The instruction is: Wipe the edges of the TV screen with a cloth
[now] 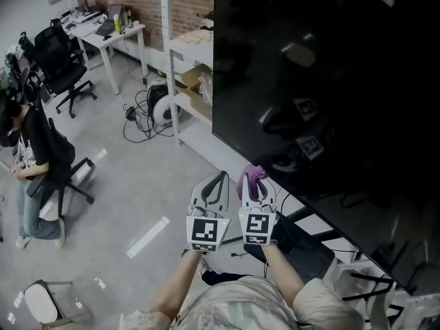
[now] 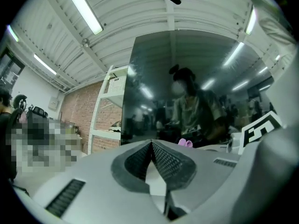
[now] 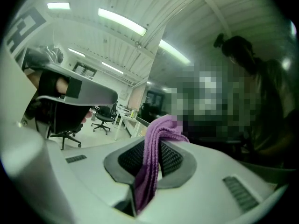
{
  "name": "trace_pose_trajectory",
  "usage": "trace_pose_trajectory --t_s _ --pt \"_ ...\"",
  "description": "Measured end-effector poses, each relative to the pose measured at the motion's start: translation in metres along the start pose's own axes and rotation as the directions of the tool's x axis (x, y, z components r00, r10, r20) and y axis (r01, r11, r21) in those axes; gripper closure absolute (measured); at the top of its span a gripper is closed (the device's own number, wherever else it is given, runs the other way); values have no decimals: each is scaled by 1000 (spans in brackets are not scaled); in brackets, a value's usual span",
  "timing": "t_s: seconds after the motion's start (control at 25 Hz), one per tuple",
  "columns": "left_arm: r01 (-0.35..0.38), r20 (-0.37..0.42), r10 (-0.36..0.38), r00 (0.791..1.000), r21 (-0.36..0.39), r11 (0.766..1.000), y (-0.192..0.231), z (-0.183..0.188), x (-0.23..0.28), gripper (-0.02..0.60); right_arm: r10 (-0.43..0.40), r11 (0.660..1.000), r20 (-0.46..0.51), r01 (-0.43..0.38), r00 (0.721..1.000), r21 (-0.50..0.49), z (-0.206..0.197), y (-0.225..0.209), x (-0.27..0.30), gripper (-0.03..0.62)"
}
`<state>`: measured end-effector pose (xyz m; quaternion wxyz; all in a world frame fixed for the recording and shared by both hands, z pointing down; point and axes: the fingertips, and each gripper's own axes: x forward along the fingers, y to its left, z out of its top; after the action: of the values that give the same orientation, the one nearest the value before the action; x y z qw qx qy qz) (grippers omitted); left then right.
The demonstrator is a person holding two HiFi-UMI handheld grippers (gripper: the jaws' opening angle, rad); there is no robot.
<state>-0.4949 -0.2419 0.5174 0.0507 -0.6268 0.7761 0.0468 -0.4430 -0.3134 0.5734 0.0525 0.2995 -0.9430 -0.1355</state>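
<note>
I hold the purple cloth (image 3: 150,169) clamped in my right gripper's (image 1: 256,183) jaws, its fold poking out front to meet the TV screen's (image 1: 330,81) lower corner just ahead, while my left gripper's (image 2: 152,144) jaws press together, empty; only the head view shows that nearness, the gripper views the grips.

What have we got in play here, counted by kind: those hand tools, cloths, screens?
2 grippers: left gripper, jaws together on nothing; right gripper, jaws clamped on the purple cloth
1 purple cloth
1 TV screen
Total: 4
</note>
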Motion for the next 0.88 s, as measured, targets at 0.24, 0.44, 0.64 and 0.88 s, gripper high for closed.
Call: trace_pose_trajectory --t_s 0.24,0.44,0.64,0.88 --pt "-84 -56 82 995 -32 996 54 -14 14 566 34 997 -8 -33 999 65 10 23 34 531" --pt "-101 -53 103 993 35 994 82 -3 27 566 70 995 40 -73 997 63 21 38 61 531" --pt "-91 -55 94 994 55 994 95 -5 33 566 93 994 46 -95 995 47 23 54 81 531" --pt "-32 -34 34 999 31 999 123 -2 38 566 39 999 16 -39 999 27 20 65 104 531"
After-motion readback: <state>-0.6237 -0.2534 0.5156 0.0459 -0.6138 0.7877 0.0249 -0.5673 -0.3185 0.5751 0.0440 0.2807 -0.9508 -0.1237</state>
